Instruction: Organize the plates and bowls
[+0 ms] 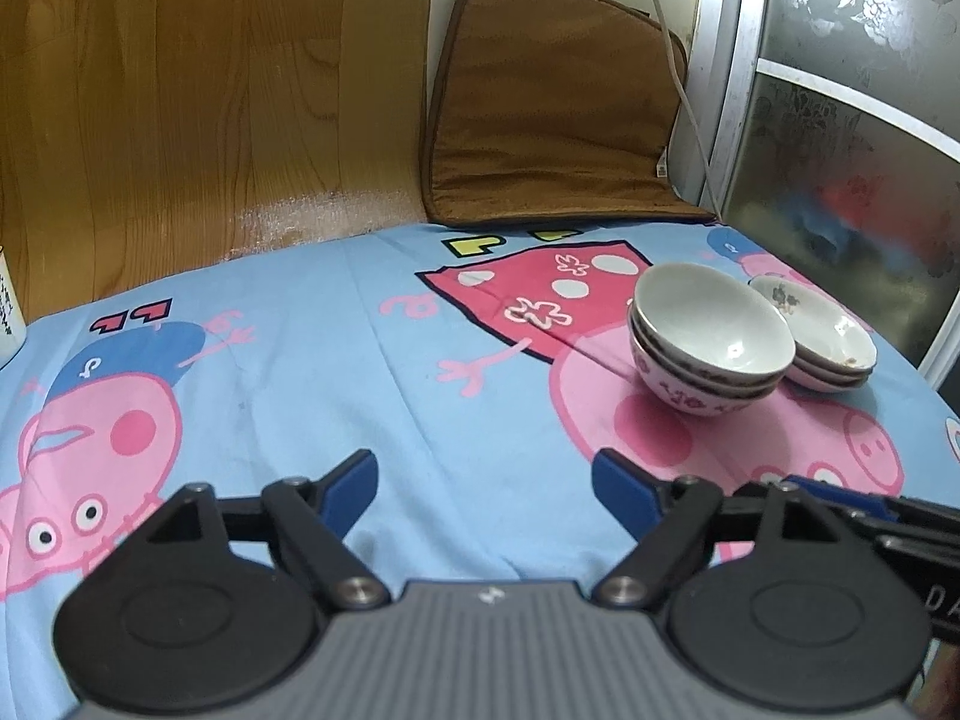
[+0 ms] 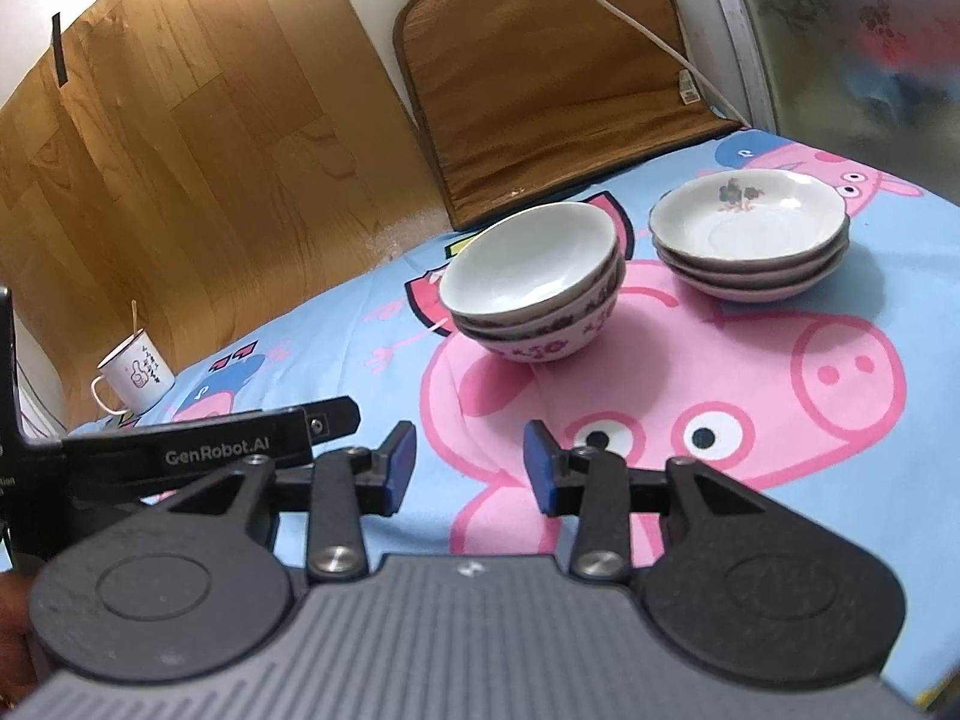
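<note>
Two stacks stand on the cartoon-print cloth (image 2: 750,420), toward its far right. The bowls (image 2: 531,285) are nested three deep, rim inside rim; the plates (image 2: 747,234) lie just to their right, also three deep, close beside the bowls, though whether the two stacks touch cannot be told. Like is piled with like, so each stack takes the room of one piece and can be lifted as one; by this layout the sorting appears largely done.

The right gripper (image 2: 468,468) hangs low over the cloth on the near side of the bowls, jaws moderately apart and holding nothing. The left gripper (image 1: 483,495) sits further left and near, jaws spread wider, likewise empty, over bare cloth. Neither touches any crockery, which suggests both are clear of the stacks on purpose so as not to disturb them.

A mug (image 2: 135,378) with a stick in it stands at the far left edge, well apart. A brown cushion (image 2: 540,90) leans against the far wall, a white cable (image 2: 630,30) draped across it.

Count: three bowls, three plates, one mug, two grippers.
</note>
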### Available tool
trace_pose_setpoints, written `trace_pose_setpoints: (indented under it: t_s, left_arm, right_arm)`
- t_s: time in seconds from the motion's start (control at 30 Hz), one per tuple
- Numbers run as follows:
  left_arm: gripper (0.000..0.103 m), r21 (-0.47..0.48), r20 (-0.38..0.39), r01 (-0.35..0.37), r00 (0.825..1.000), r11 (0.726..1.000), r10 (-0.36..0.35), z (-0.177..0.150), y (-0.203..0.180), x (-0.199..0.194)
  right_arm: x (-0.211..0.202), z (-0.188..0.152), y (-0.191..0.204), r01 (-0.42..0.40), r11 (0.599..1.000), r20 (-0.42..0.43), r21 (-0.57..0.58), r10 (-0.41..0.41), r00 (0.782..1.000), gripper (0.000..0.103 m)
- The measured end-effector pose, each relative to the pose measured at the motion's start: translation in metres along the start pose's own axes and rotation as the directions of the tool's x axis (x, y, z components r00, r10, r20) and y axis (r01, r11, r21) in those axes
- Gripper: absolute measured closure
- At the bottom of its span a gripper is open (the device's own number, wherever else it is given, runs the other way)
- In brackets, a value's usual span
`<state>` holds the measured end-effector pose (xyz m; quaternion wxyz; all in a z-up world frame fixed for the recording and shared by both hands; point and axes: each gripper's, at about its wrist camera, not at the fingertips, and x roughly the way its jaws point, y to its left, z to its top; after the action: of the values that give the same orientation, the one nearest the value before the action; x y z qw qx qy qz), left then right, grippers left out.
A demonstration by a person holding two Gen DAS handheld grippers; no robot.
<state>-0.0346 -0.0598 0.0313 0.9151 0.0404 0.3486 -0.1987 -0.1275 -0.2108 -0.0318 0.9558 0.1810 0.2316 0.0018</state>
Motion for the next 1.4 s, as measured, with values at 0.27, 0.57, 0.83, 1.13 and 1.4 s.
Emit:
trace_pose_setpoints:
  t_s: [0.27,0.57,0.83,1.13,1.4]
  left_arm:
    - [0.0,0.025,-0.003,-0.018,1.0,1.0,0.018,0.002,-0.005,0.001]
    - [0.0,0.017,-0.057,-0.053,0.997,0.998,0.054,0.002,-0.004,0.007]
    - [0.0,0.007,-0.048,-0.102,0.994,0.995,0.102,0.0,-0.001,0.002]
    - [0.0,0.046,-0.037,-0.14,0.989,0.989,0.142,-0.002,-0.009,-0.004]
    - [0.0,0.076,-0.023,-0.188,0.981,0.979,0.19,-0.001,-0.013,-0.009]
  right_arm:
    - [-0.002,0.002,-0.004,0.009,1.0,0.013,0.014,-0.009,1.0,0.048]
    - [-0.006,0.006,-0.007,-0.012,0.999,0.024,0.04,0.011,1.0,0.036]
    - [-0.001,0.005,-0.008,-0.025,0.998,0.0,0.053,0.025,1.0,0.036]
    - [0.0,0.006,-0.008,-0.033,0.998,0.0,0.046,0.033,0.999,0.035]
    - [0.001,0.006,-0.01,-0.036,0.998,-0.001,0.049,0.036,0.999,0.035]
